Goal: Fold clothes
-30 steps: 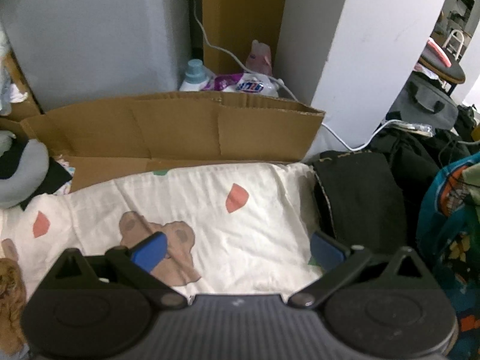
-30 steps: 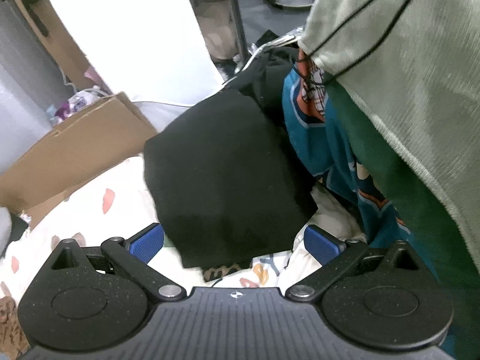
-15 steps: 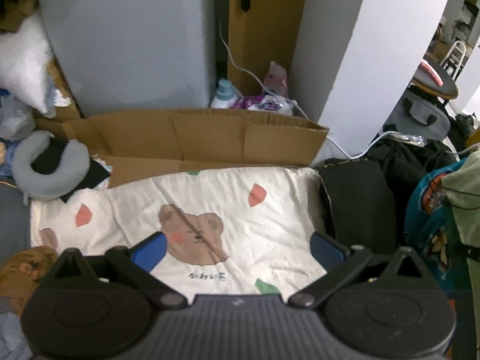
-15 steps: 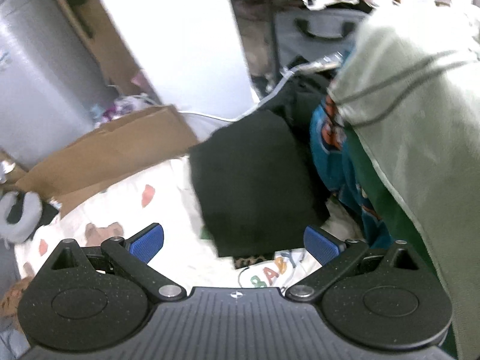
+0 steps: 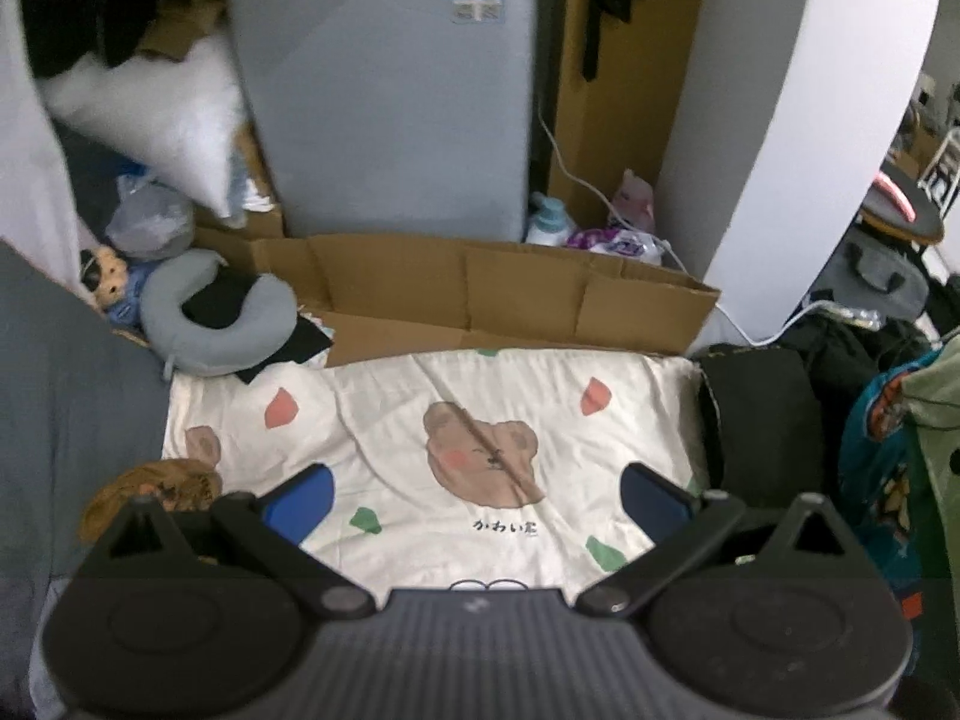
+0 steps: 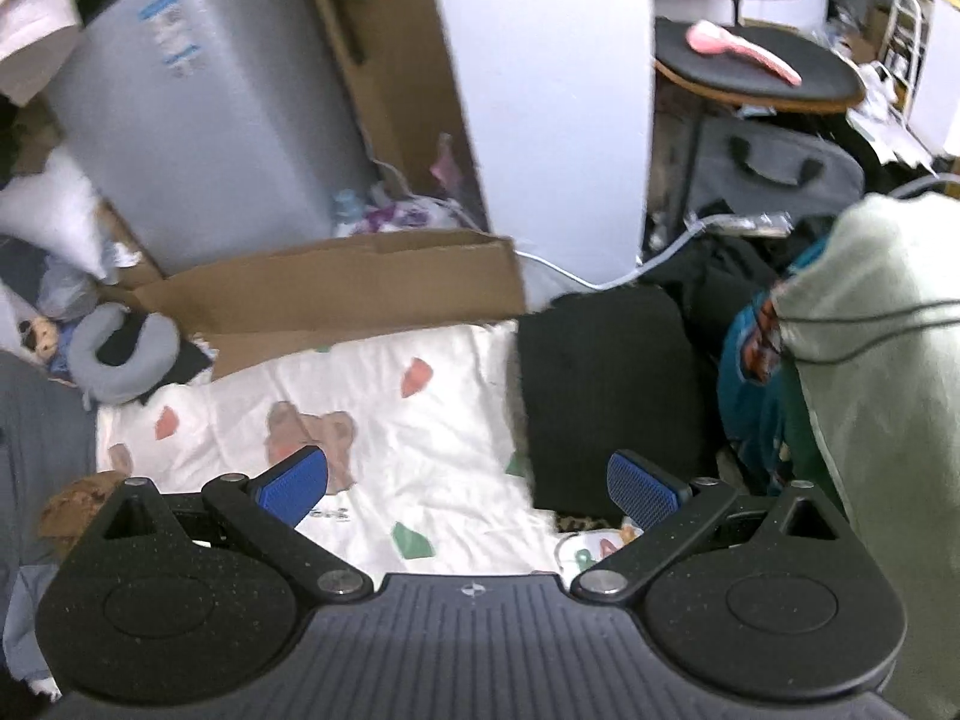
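A cream bear-print quilt (image 5: 480,420) lies spread at the centre, with a flattened brown cardboard box (image 5: 480,294) behind it and a tall grey appliance (image 5: 384,90) behind that. A grey U-shaped neck pillow (image 5: 210,324) rests at the quilt's far left corner. A folded black garment (image 6: 606,384) sits on its right edge, beside a heap of teal and green clothes (image 6: 840,360).

My left black two-finger gripper with blue pads (image 5: 477,498) has its jaws spread wide and grips nothing. My right black two-finger gripper with blue pads (image 6: 468,483) is in the same state: jaws wide apart, nothing between the blue pads (image 6: 642,489).
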{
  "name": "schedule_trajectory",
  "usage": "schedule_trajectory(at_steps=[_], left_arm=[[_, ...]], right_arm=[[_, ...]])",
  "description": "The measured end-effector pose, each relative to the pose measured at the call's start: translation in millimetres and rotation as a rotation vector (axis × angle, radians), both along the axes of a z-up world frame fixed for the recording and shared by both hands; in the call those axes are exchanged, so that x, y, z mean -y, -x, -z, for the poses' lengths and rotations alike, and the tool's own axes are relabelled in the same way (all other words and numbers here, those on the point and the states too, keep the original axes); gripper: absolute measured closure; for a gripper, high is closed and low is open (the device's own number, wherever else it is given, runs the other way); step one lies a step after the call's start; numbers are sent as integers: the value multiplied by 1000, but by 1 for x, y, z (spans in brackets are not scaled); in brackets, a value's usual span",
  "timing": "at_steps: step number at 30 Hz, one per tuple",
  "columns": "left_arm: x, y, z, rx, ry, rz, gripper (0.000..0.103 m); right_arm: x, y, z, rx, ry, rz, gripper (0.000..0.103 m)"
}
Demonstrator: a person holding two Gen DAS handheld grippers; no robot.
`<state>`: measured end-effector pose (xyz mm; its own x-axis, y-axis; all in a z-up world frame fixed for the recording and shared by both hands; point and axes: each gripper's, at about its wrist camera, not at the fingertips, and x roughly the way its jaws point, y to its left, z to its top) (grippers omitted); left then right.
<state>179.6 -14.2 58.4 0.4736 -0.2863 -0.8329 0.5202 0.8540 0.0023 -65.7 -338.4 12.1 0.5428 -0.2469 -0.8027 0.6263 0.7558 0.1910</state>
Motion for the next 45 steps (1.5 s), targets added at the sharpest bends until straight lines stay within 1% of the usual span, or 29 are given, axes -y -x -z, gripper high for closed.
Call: schedule_trajectory(at_steps=[2, 5, 10, 13, 17, 21, 27, 30, 34, 37, 41, 45], left_arm=[[-15, 6, -2, 12, 0, -11, 0], [-36, 19, -7, 63, 5, -48, 0], [-73, 38, -16, 112, 25, -121, 0], [-90, 48, -19, 118, 51, -133, 0], [-112, 67, -25, 149, 99, -196, 0], [-123, 86, -22, 184, 99, -245, 0], [-131, 105, -5, 153, 125, -286, 0], [-131, 115, 2, 147, 121, -300, 0], [-131, 125, 17, 142, 88, -335, 0], [-131, 132, 29, 112, 98, -358, 0], [-130, 141, 46, 90, 96, -392, 0], [-129, 147, 61, 72, 93, -416, 0]], right_arm=[[-12, -4, -12, 14, 1, -22, 1], [-35, -12, -25, 13, 0, -63, 1], [-79, -26, -36, 8, 12, -158, 1], [-103, -30, -38, -6, 29, -200, 1], [-126, -30, -32, -23, 49, -236, 1], [-144, -27, -20, -37, 60, -264, 1], [-165, -20, -3, -46, 68, -313, 1], [-174, -18, 3, -48, 76, -333, 1], [-181, -14, 15, -44, 68, -357, 1], [-187, -13, 23, -49, 68, -388, 1], [-195, -14, 33, -48, 43, -417, 1], [-199, -15, 44, -68, 28, -436, 1]])
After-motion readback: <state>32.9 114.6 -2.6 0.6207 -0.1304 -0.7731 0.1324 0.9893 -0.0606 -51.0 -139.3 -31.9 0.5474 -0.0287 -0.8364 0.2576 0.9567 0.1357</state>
